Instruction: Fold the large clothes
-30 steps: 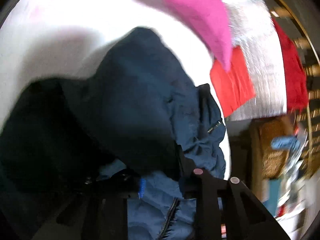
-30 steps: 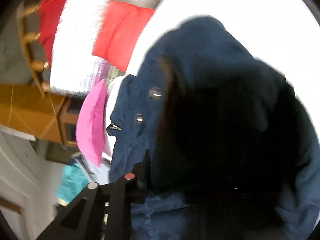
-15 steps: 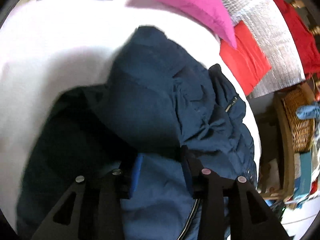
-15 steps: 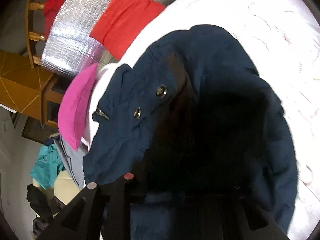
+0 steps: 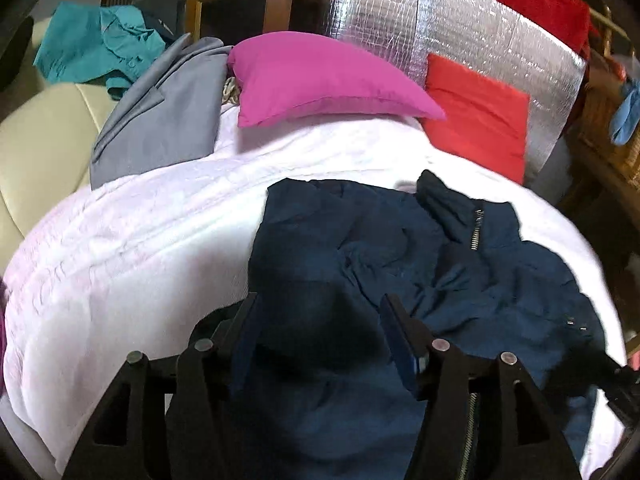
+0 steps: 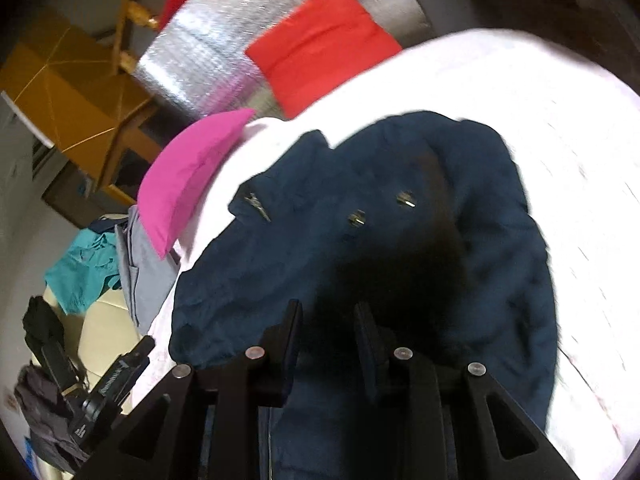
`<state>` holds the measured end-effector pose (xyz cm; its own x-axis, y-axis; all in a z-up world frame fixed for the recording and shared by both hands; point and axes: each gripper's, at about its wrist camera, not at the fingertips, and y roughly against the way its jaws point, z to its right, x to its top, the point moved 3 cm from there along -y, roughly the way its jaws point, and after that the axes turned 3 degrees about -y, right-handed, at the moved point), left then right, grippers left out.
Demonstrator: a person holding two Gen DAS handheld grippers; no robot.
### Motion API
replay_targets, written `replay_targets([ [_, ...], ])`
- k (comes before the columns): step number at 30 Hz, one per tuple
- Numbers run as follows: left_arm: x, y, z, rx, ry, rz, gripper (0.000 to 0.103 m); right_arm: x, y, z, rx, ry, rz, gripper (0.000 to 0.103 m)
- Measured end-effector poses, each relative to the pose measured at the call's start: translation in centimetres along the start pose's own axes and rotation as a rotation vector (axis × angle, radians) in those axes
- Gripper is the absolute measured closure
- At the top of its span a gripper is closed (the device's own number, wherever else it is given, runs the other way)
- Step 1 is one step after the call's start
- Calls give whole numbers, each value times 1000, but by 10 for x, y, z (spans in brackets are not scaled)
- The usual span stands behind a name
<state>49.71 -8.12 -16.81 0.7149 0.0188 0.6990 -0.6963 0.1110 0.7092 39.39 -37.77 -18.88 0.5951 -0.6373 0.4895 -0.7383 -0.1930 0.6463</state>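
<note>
Both claws hang over the jacket, angled down at it. Left claw (image 5: 320, 320): jaws spreading apart right now, dark cloth showing between them, the pads not pressing on it. Right claw (image 6: 328, 320): jaws parted by a narrow gap, nothing pinched, only shadowed fabric beneath.

One navy jacket (image 5: 400, 248) lies crumpled on the white bedspread (image 5: 140, 248), heaped rather than flat. From my left side its collar (image 5: 444, 200) sits at the far end toward the cushions, with a metal zip running beside it, so the long axis runs from me away toward the head of the bed. From my right side I count two metal snaps (image 6: 380, 208) and one zip pull (image 6: 256, 204) on the cloth.

Further out: one pink pillow (image 5: 320, 80), one red cushion (image 5: 476, 120), one silver quilted panel (image 5: 460, 24), one grey garment (image 5: 160, 120), one teal garment (image 5: 96, 40) beyond the bed's edge.
</note>
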Motion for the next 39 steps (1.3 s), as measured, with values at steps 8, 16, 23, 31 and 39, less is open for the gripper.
replay_targets([
  [8, -3, -27, 10, 77, -49, -34, 42, 6, -46, -4, 16, 61, -63, 73],
  [16, -11, -40, 9, 130, -86, -57, 42, 3, -74, 14, 19, 34, -197, 74],
  [23, -14, -44, 6, 129, -98, -84, 41, 3, -69, 17, 25, 17, -204, 74],
  [31, -1, -20, -6, 149, -92, -11, 34, 13, -34, 21, 30, -3, -137, 75],
  [39, -7, -46, -26, 93, -24, -170, 30, 12, -44, 35, 18, -39, -209, 74],
])
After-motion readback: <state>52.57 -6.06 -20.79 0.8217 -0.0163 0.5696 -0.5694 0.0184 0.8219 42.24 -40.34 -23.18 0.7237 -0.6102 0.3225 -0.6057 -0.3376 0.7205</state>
